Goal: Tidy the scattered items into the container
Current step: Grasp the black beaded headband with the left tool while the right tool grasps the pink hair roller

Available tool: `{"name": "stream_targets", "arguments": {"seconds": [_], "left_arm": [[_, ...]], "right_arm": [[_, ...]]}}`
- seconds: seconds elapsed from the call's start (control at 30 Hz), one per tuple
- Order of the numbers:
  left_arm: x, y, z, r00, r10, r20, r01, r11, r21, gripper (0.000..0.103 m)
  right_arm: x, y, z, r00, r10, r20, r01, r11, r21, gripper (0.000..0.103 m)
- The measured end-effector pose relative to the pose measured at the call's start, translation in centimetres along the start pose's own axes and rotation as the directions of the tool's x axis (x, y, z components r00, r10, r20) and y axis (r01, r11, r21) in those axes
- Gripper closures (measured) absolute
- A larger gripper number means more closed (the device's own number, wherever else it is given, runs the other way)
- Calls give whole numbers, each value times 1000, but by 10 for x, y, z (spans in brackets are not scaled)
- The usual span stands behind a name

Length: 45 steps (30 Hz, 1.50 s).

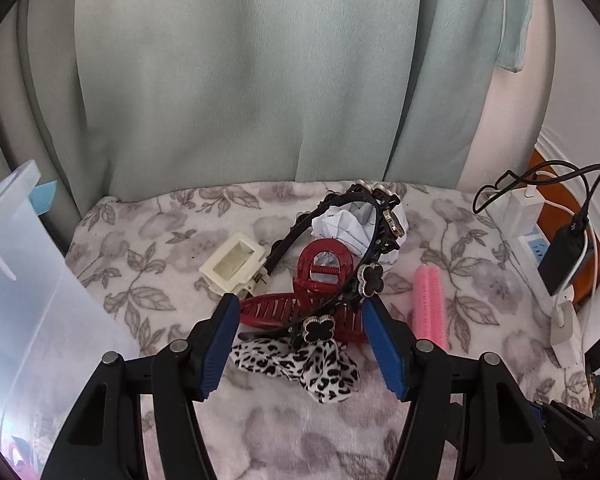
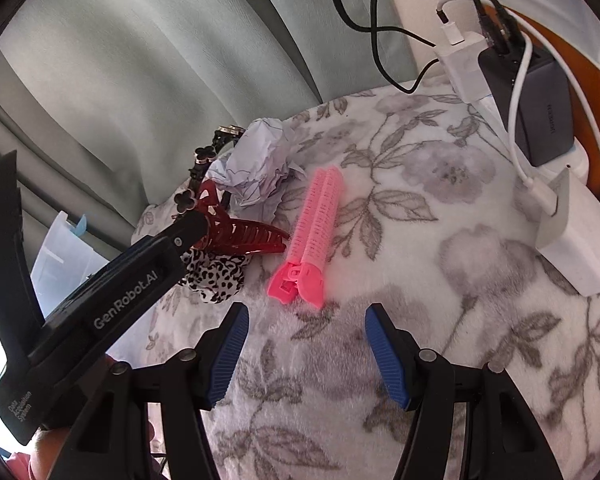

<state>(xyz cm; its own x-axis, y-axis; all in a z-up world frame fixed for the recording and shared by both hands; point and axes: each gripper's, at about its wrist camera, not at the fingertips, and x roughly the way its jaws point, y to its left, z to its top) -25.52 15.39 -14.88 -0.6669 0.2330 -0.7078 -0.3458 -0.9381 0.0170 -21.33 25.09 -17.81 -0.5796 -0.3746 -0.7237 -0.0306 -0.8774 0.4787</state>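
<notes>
On the floral blanket lies a pile: a black headband with clover charms (image 1: 364, 276), a dark red claw clip (image 1: 324, 268), a leopard-print scrunchie (image 1: 300, 364), a cream square clip (image 1: 234, 262), crumpled white paper (image 1: 348, 224) and a pink roller clip (image 1: 430, 304). My left gripper (image 1: 300, 328) is open, its blue pads either side of the headband's near end and the red clip. My right gripper (image 2: 302, 340) is open and empty, just short of the pink roller clip (image 2: 314, 232). The clear plastic container (image 1: 28, 280) stands at the left.
A power strip with chargers and black and white cables (image 1: 556, 248) lies along the right edge of the blanket, also in the right wrist view (image 2: 540, 120). Pale green curtains (image 1: 260, 80) hang behind. The left gripper's body (image 2: 100, 304) crosses the right wrist view.
</notes>
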Motion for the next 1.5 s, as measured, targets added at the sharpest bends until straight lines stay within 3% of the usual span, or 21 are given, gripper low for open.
{"name": "stream_targets", "arguments": {"seconds": [0.23,0.43,0.53,0.67,0.8,0.97,1.5], "left_arm": [[9,13,3,1000,-14,1,14,999,-40,70],[8,24,6,1000,-20,21,21,997,-69,71],[6,29,9,1000,-8,30,10,997,-77,79],[4,38,12,999,-4,34,8,995,-99,81],[1,42,14,999,2,39,2,994,-109,83],[-5,46,15,999,7,42,-2,993,-116,85],[-61,56,20,994,33,104,-19,991,-133,86]], "right_arm": [[11,1,6,1000,-6,-11,5,1000,-8,39],[22,11,11,1000,-14,-15,13,999,-44,39],[31,17,15,999,-34,-18,33,997,-67,40],[37,23,19,998,-65,-12,64,994,-83,46],[39,22,20,994,-107,-10,105,991,-86,62],[32,20,18,994,-106,-15,104,992,-75,67],[-19,17,2,998,-57,4,57,998,-8,68]]}}
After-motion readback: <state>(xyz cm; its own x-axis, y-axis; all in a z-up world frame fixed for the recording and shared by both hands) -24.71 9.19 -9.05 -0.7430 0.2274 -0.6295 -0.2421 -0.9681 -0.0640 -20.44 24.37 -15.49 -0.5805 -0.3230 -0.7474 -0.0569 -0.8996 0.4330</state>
